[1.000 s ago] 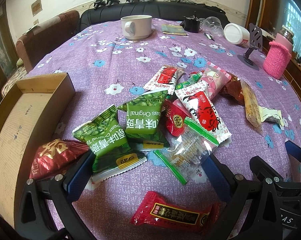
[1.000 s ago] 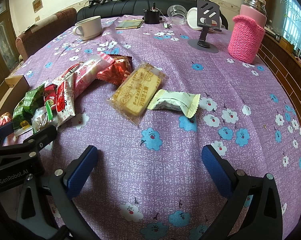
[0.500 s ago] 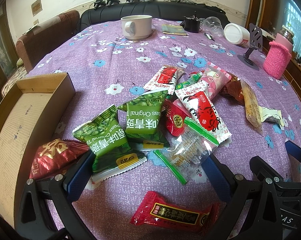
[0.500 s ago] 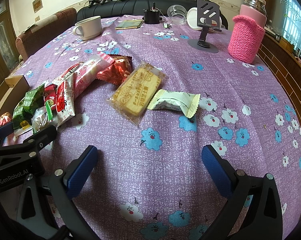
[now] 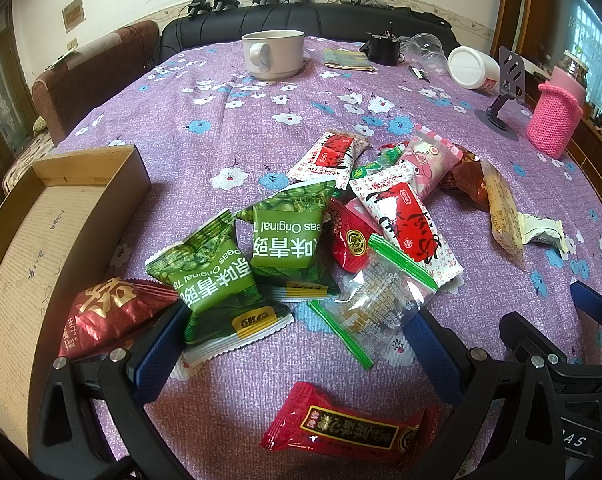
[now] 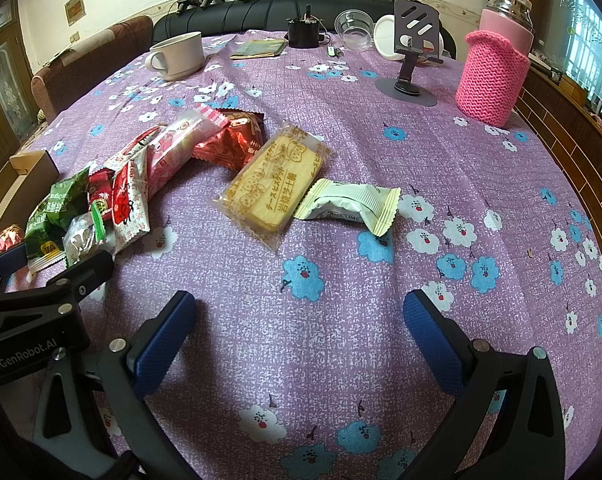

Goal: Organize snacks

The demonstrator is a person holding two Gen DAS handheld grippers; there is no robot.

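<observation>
Snack packets (image 5: 341, 236) lay heaped on purple tablecloth (image 6: 341, 128) beside cardboard box (image 5: 41, 240); left gripper (image 5: 293, 344) and right gripper (image 6: 297, 328) both spread wide, holding nothing.

- Bright daylight from the window (image 6: 589, 40) on my right, colours vivid.
- Glare on the clear wrapper (image 5: 381, 304) and shiny packets.
- Soft shadows under my fingers (image 6: 161, 344).
- Heavy fisheye bending, black corners; centre sharp.

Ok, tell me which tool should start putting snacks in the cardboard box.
Left. The left tool is open at the snack pile, next to the box; the right tool faces bare cloth.
</observation>
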